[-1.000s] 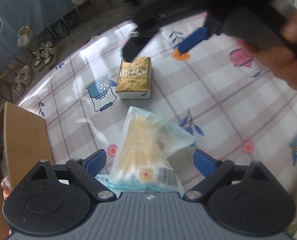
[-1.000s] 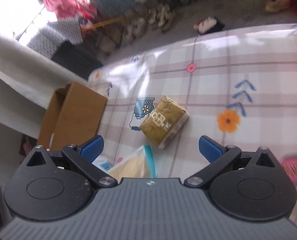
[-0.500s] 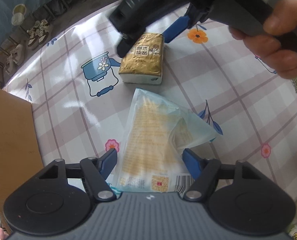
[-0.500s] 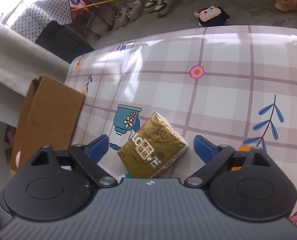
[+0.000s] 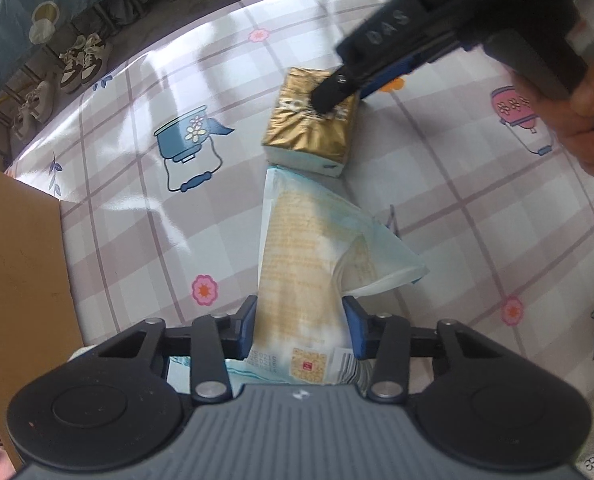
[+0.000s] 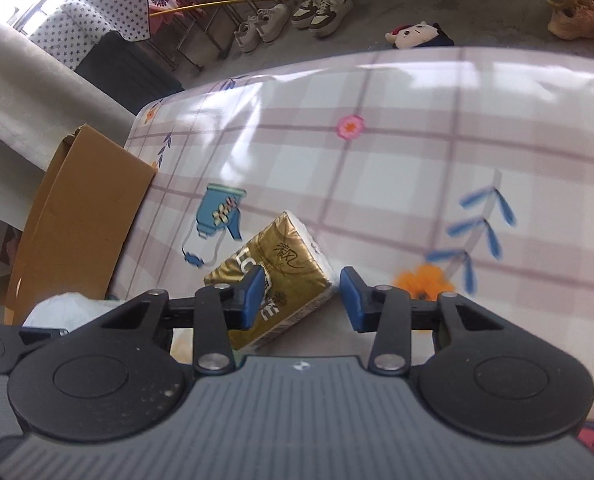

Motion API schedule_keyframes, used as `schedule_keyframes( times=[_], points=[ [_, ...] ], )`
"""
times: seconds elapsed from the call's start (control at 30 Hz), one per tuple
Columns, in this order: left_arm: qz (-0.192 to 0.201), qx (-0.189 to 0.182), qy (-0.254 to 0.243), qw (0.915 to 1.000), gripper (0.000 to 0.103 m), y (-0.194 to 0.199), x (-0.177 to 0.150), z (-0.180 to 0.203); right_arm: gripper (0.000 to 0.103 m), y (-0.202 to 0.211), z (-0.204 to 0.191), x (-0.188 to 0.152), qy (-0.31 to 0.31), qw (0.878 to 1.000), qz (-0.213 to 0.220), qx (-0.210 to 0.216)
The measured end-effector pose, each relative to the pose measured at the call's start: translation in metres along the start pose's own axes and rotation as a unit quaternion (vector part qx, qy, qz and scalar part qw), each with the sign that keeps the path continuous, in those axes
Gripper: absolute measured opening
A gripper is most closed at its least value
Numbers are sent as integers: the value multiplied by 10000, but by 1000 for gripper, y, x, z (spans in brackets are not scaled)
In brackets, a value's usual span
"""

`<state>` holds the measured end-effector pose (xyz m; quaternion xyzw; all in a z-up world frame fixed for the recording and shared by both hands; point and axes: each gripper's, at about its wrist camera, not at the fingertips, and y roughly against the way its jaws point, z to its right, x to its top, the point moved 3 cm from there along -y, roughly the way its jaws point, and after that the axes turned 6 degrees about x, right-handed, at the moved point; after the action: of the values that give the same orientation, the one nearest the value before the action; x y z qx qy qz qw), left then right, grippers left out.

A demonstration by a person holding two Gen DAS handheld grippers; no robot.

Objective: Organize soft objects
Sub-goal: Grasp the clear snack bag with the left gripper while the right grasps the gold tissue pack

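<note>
A pale blue and yellow plastic packet (image 5: 305,248) lies on the checked tablecloth (image 5: 137,220). Its near end sits between the pads of my left gripper (image 5: 301,328), whose jaws are closing and pinch it narrower. Just beyond it lies a gold tissue pack (image 5: 309,128). My right gripper (image 6: 302,298) is over that gold tissue pack (image 6: 281,264) with its jaws closing. Its left pad (image 6: 253,296) overlaps the pack's top, and the right pad (image 6: 351,300) stands just off the pack's corner with a sliver of cloth between. The left wrist view shows the right gripper (image 5: 353,88) coming in from above.
A brown cardboard box (image 5: 17,260) (image 6: 85,216) stands at the table's left edge. A person's hand (image 5: 589,128) holds the right gripper. Shoes (image 6: 321,8) and a plush toy (image 6: 417,34) lie on the floor past the far edge.
Both grippers' jaws have narrowed from wide open. The left one now pinches the packet's near end. The right one has dropped down onto the gold pack.
</note>
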<state>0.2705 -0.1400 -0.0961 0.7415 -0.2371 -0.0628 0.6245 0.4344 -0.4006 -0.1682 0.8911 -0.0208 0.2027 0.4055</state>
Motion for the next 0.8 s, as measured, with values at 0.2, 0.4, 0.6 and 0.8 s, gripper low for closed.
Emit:
schedule_keyframes(
  times=[0.2, 0.4, 0.6, 0.8],
  points=[
    [71, -67, 41, 9999, 44, 25, -11, 22, 38, 31, 21, -34, -168, 9999, 16, -25],
    [261, -350, 319, 9985, 43, 62, -41, 44, 37, 63, 33, -81, -203, 9998, 0, 25],
    [464, -837, 975, 9906, 43, 85, -87, 60, 37, 96, 35, -137, -65, 9999, -22, 97],
    [758, -1159, 1583, 9776, 43, 80, -128, 70, 37, 125, 32, -185, 276, 9994, -173, 126]
  ],
)
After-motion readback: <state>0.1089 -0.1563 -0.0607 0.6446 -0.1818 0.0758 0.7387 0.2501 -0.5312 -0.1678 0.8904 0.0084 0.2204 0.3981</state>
